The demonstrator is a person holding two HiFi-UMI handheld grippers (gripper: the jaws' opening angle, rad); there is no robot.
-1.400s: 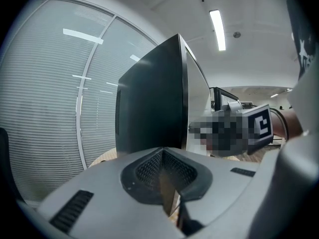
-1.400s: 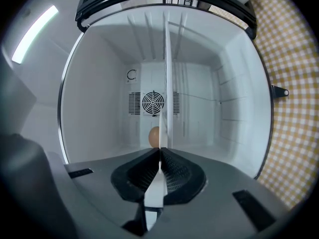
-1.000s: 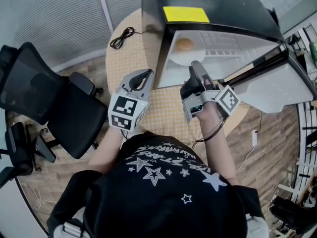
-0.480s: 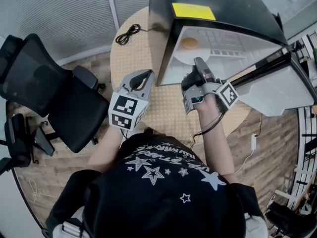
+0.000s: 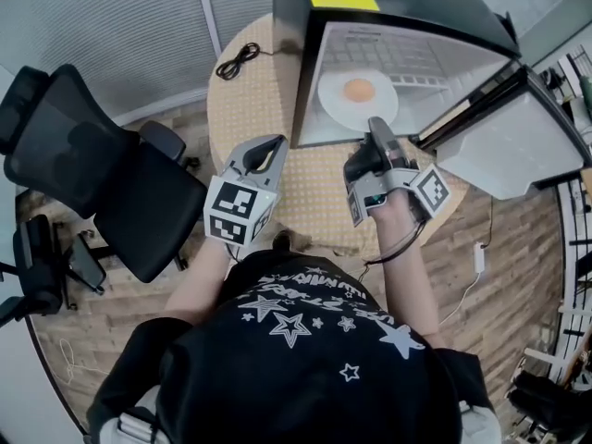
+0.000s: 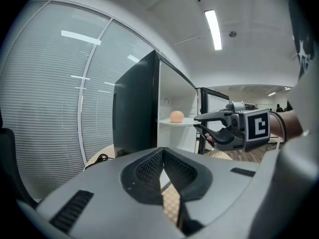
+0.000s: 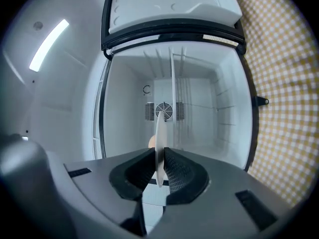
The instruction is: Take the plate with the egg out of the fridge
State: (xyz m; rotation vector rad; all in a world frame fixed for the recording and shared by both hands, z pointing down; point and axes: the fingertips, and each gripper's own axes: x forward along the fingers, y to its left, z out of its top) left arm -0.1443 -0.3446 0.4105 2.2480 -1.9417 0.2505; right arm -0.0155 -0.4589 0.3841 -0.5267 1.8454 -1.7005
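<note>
A white plate (image 5: 335,111) with a brown egg (image 5: 359,90) sits at the open front of the black mini fridge (image 5: 398,12). My right gripper (image 5: 374,129) is shut on the plate's near rim; its jaws have just been closing, with the plate between them. In the right gripper view the plate (image 7: 160,133) stands edge-on between the pads, and the egg (image 7: 151,142) peeks out behind it. My left gripper (image 5: 270,146) hovers over the table left of the fridge, shut and empty. The left gripper view shows the egg (image 6: 176,116) and the right gripper (image 6: 199,121).
The fridge stands on a round table with a checked cloth (image 5: 314,202). Its door (image 5: 504,146) hangs open to the right. A coiled black cable (image 5: 239,63) lies at the table's far left. A black office chair (image 5: 92,174) stands to the left.
The right gripper has closed on the plate's rim and drawn it from deep in the fridge to the front. The left gripper has shifted slightly.
</note>
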